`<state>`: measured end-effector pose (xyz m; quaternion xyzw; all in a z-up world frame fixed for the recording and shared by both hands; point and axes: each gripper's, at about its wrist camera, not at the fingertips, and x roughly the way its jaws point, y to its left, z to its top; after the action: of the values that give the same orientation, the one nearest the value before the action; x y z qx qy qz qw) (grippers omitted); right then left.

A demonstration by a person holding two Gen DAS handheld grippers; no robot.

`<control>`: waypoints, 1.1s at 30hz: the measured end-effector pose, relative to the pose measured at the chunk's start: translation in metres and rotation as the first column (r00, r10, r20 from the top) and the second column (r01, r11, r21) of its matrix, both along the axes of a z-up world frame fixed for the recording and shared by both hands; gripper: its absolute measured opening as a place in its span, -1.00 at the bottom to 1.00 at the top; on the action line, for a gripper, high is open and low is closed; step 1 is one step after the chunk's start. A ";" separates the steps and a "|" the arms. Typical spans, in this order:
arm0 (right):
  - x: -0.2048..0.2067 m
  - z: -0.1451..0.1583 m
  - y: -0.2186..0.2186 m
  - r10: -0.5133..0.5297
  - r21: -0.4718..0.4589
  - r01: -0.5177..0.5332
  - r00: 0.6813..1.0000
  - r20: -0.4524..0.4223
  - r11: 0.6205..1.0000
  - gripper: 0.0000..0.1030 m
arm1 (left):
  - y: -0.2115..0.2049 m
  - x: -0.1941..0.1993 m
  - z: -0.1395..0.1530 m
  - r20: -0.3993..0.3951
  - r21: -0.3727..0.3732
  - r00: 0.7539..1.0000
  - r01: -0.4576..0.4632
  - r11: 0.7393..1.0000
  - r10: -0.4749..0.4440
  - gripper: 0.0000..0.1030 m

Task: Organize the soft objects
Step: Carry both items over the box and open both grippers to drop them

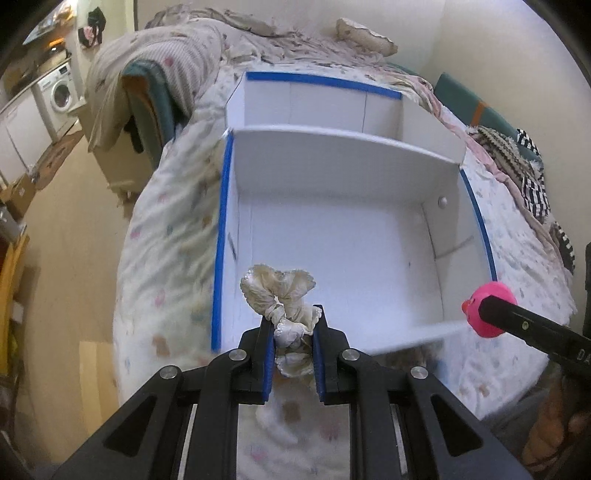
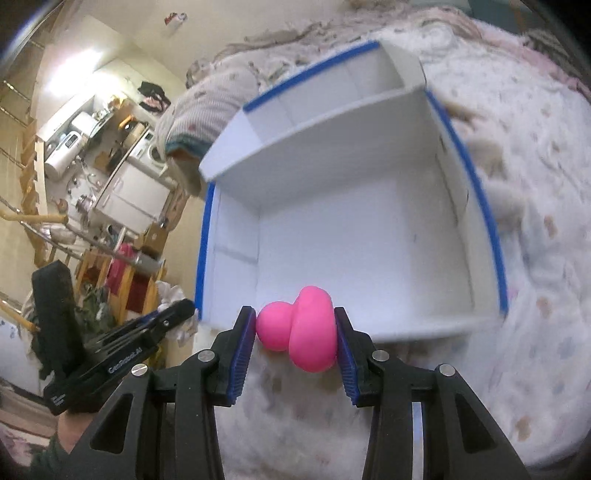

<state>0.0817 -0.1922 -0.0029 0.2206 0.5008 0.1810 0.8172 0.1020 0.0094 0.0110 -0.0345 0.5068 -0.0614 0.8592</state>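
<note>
My left gripper [image 1: 292, 323] is shut on a cream satin scrunchie [image 1: 277, 295], whose ruffled loop sticks out past the fingertips, over the near left corner of a white box [image 1: 332, 236] with blue-taped edges. My right gripper [image 2: 295, 325] is shut on a pink soft toy [image 2: 304, 328] with a round head, held above the near edge of the same white box [image 2: 354, 236]. In the left wrist view the pink toy [image 1: 491, 310] and the right gripper's black finger [image 1: 532, 326] show at the right, over the box's near right corner. The box has two compartments, both bare.
The box lies on a bed with a pale patterned quilt [image 1: 173, 236]. Bunched bedding and a pillow [image 1: 365, 35] lie beyond it, striped clothes [image 1: 532, 177] at the right. Wooden floor, cardboard boxes and a washing machine [image 1: 61, 94] are to the left. A hand [image 2: 70, 428] holds the left gripper.
</note>
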 end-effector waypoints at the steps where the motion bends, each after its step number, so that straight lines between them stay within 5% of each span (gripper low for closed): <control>1: 0.008 0.002 -0.001 -0.009 -0.011 0.009 1.000 0.015 1.000 -0.14 | -0.002 0.008 0.000 0.000 -0.007 1.000 0.001 1.000 -0.001 -0.70; 8: 0.055 -0.008 -0.007 -0.058 -0.098 0.061 0.998 0.037 0.993 -0.14 | -0.024 0.050 -0.012 0.023 0.031 0.999 0.024 0.999 -0.025 -0.69; 12: 0.077 -0.021 -0.004 -0.058 -0.138 0.062 0.998 0.032 0.988 -0.14 | -0.029 0.065 -0.039 -0.007 -0.034 0.999 0.042 0.999 -0.042 -0.69; 16: 0.079 -0.038 0.002 -0.034 -0.140 0.037 0.999 0.024 0.989 -0.14 | -0.039 0.069 -0.060 -0.013 0.030 0.999 0.053 0.998 -0.053 -0.69; 24: 0.082 -0.081 0.022 0.045 -0.223 -0.060 0.996 -0.073 0.973 -0.14 | -0.040 0.077 -0.084 -0.056 0.028 0.997 0.054 0.998 -0.052 -0.68; 33: 0.079 -0.096 0.029 0.080 -0.264 -0.111 0.989 -0.128 0.958 -0.14 | -0.045 0.079 -0.096 -0.083 0.053 0.995 0.069 0.996 -0.064 -0.68</control>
<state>0.1606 -0.1628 -0.0994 0.0927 0.5775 0.1371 0.7995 0.1805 -0.0359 -0.0846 0.0040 0.5435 -0.0743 0.8361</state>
